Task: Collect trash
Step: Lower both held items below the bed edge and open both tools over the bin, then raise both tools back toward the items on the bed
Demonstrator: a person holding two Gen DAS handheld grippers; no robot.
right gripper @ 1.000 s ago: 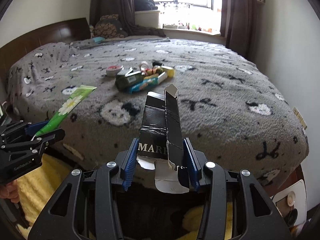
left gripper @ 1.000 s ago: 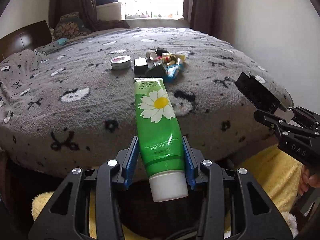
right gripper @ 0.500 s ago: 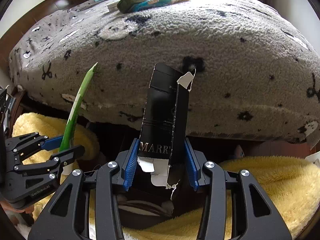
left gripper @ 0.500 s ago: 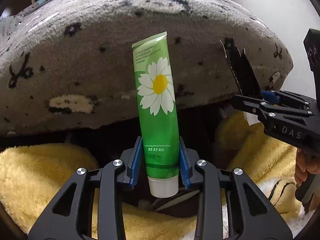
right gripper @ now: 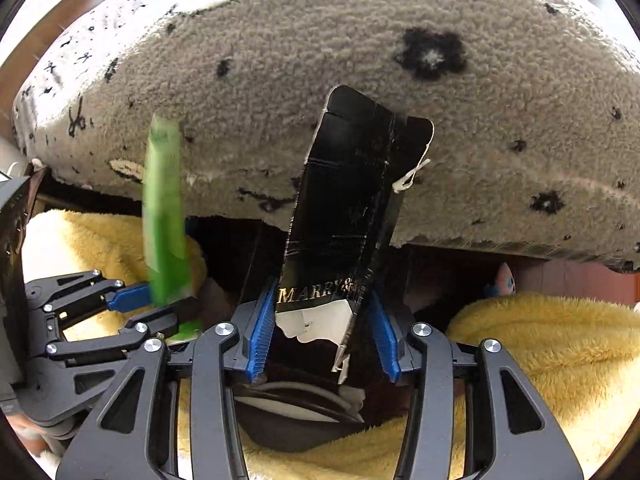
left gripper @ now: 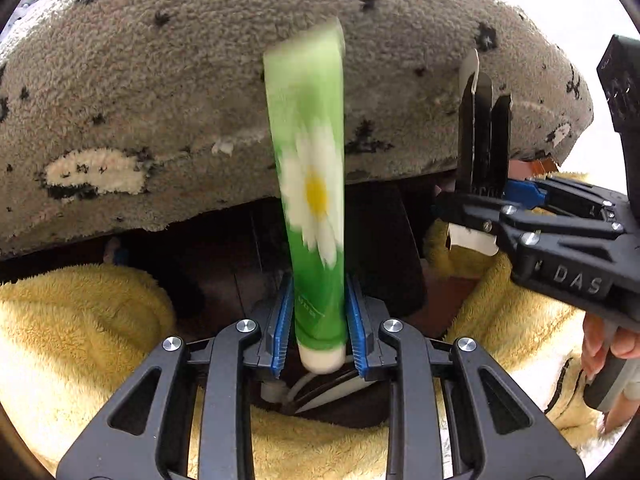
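Observation:
My left gripper (left gripper: 319, 320) is shut on a green cream tube (left gripper: 312, 184) with a white daisy, cap end down; the tube is blurred. It also shows in the right wrist view (right gripper: 164, 220), held by the left gripper (right gripper: 160, 304). My right gripper (right gripper: 322, 320) is shut on a torn black carton (right gripper: 348, 200) marked "MARRY", standing upright between the blue pads (right gripper: 260, 332). The carton also shows edge-on in the left wrist view (left gripper: 482, 136), held by the right gripper (left gripper: 480, 204). Both grippers hang low beside the bed, over a dark opening (left gripper: 340, 396) with white items in it.
The bed's grey fleece blanket (left gripper: 200, 80) with black and white marks overhangs just ahead. Yellow fluffy fabric (left gripper: 80, 320) lies on both sides of the dark opening, and also shows in the right wrist view (right gripper: 540, 352). A hand (left gripper: 608, 340) holds the right gripper's handle.
Both grippers have dropped from above the bed to below its edge, still holding the tube and the carton. The tube is now blurred and sits lower between the left pads.

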